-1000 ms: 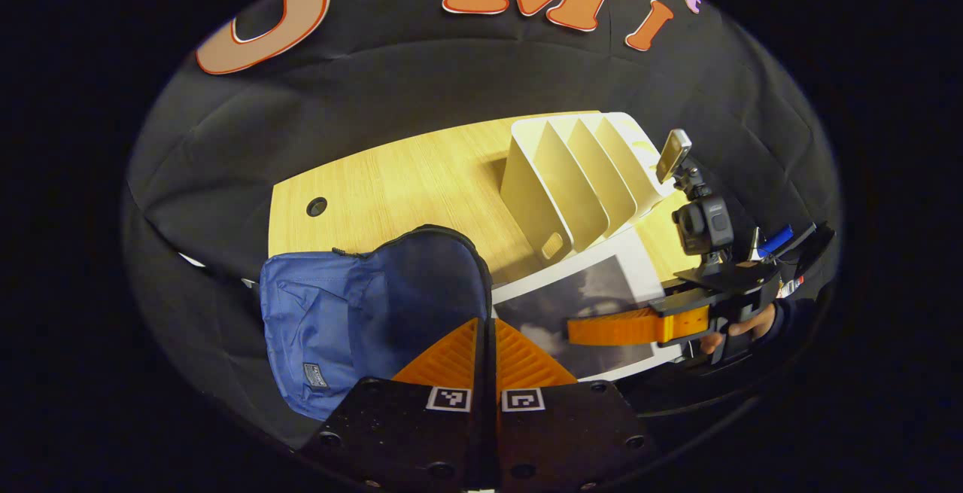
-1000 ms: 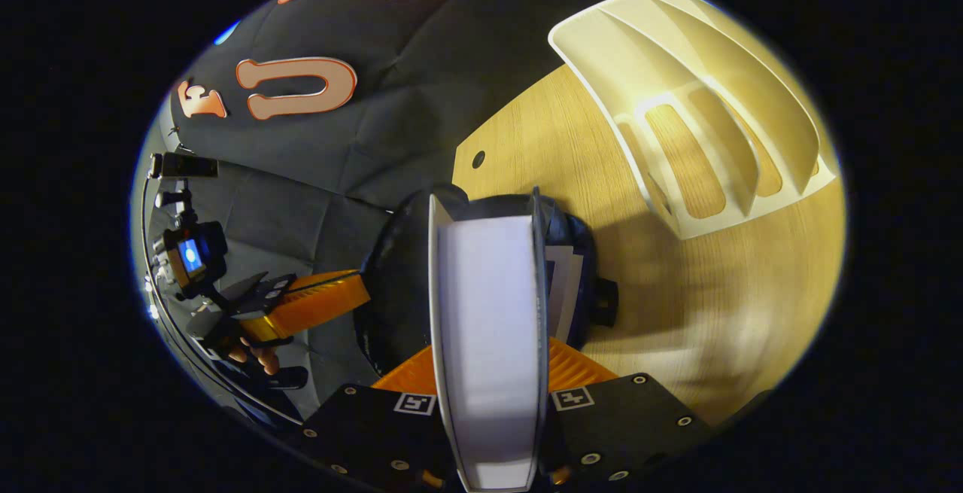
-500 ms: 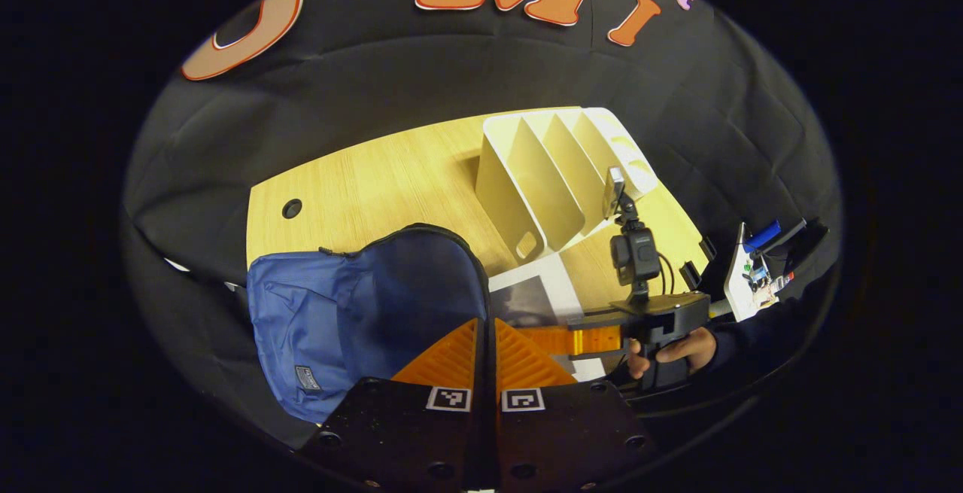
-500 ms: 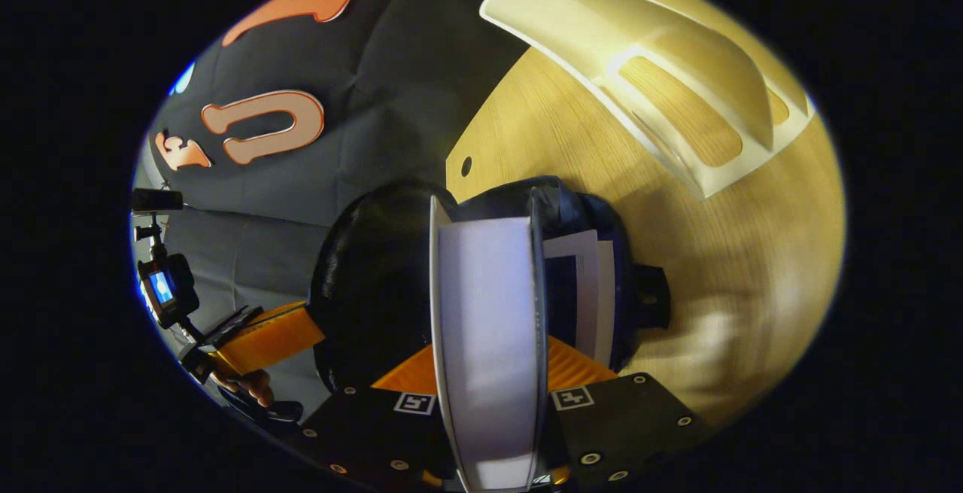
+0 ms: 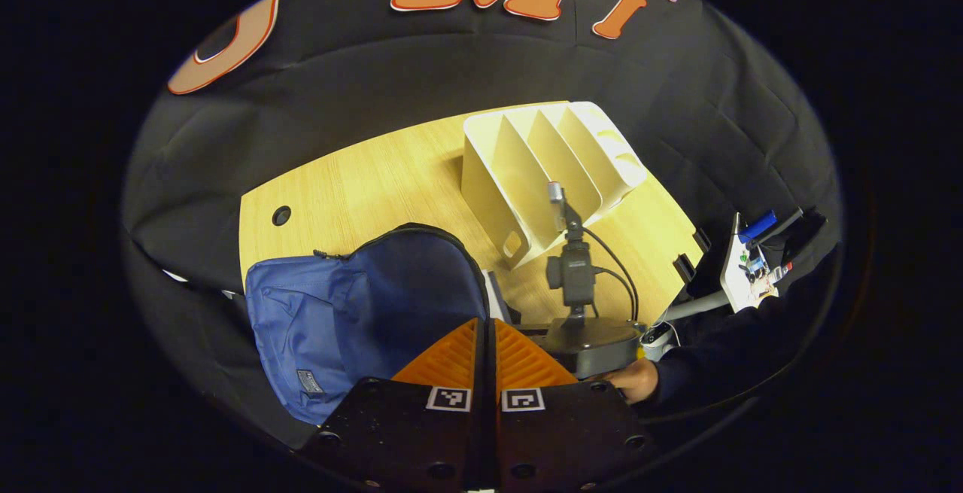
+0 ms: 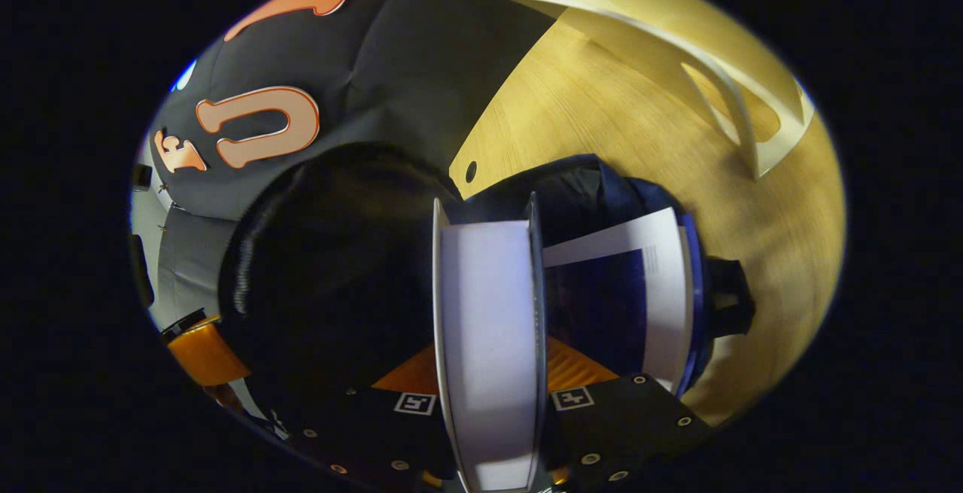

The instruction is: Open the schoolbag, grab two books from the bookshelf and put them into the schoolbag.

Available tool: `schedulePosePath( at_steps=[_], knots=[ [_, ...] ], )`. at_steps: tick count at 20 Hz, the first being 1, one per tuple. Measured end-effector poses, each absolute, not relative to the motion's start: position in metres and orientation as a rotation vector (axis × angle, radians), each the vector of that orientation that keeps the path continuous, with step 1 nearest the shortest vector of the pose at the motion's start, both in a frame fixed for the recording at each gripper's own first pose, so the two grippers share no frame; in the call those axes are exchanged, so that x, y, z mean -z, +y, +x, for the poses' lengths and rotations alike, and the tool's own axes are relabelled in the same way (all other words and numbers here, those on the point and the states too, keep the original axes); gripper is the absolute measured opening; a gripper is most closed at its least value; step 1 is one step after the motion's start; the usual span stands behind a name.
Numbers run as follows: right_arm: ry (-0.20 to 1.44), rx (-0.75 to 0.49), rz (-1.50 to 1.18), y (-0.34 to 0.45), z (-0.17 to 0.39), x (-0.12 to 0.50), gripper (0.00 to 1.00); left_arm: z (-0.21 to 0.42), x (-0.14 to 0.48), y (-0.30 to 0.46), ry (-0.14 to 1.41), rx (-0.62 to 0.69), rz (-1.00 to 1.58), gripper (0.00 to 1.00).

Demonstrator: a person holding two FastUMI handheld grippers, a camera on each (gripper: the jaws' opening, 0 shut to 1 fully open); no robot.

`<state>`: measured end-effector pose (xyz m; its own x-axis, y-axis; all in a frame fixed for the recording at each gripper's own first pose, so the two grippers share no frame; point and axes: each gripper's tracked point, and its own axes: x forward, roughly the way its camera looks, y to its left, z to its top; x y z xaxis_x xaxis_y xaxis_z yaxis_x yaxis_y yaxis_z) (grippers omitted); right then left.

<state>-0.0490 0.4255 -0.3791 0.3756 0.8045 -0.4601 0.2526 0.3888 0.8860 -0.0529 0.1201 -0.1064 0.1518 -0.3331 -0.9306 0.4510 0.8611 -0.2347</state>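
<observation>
The blue schoolbag [image 5: 338, 312] lies on the wooden table [image 5: 361, 184], its mouth held up. My left gripper [image 5: 487, 331] is shut, its tips pinching the bag's dark opening edge. My right gripper [image 6: 487, 357] is shut on a book [image 6: 487, 327] held upright, white page edges facing the camera, with its far end at the bag's mouth [image 6: 572, 192]. Another book [image 6: 639, 282], dark blue and white, sits inside the bag. In the left gripper view the right gripper's body [image 5: 575, 282] and the hand [image 5: 636, 380] holding it are just right of the bag.
A cream slotted bookshelf [image 5: 542, 169] stands at the back of the table, also seen in the right gripper view [image 6: 677, 41]. A round cable hole [image 5: 281, 215] marks the table's left corner. A stand with electronics [image 5: 752, 267] sits off the right edge.
My right gripper has swung the book over from the right and down to the bag's mouth; the cover has passed out of sight in the left gripper view. The left gripper has kept its hold.
</observation>
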Motion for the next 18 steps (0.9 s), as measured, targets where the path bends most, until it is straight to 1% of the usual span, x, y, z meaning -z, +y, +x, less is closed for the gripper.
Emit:
schedulePosePath(
  at_steps=[5, 8, 9, 11, 13, 14, 15, 18],
  knots=[
    [1.188, -0.448, 1.144, 0.452, -0.041, 0.394, 0.41, -0.053, 0.095, 0.112, 1.279, 0.6, 0.085, 0.01],
    [1.198, -0.423, 1.145, 0.454, -0.034, 0.396, 0.41, -0.046, 0.099, 0.119, 1.276, 0.571, 0.051, 0.01],
    [1.221, -0.427, 1.126, 0.455, -0.038, 0.398, 0.29, -0.044, 0.101, 0.121, 1.276, 0.555, 0.024, 0.01],
    [1.255, -0.449, 1.085, 0.452, -0.039, 0.395, 0.54, -0.042, 0.103, 0.125, 1.264, 0.548, -0.005, 0.01],
    [1.275, -0.433, 1.038, 0.444, -0.035, 0.397, 0.3, -0.042, 0.105, 0.125, 1.263, 0.544, -0.008, 0.01],
    [1.269, -0.42, 1.02, 0.439, -0.032, 0.398, 0.5, -0.042, 0.107, 0.126, 1.26, 0.545, -0.008, 0.01],
    [1.268, -0.407, 0.997, 0.432, -0.033, 0.395, 0.54, -0.043, 0.108, 0.126, 1.26, 0.544, -0.007, 0.01],
    [1.296, -0.407, 0.948, 0.421, -0.038, 0.392, 0.58, -0.044, 0.111, 0.128, 1.256, 0.538, -0.018, 0.01]
  ],
)
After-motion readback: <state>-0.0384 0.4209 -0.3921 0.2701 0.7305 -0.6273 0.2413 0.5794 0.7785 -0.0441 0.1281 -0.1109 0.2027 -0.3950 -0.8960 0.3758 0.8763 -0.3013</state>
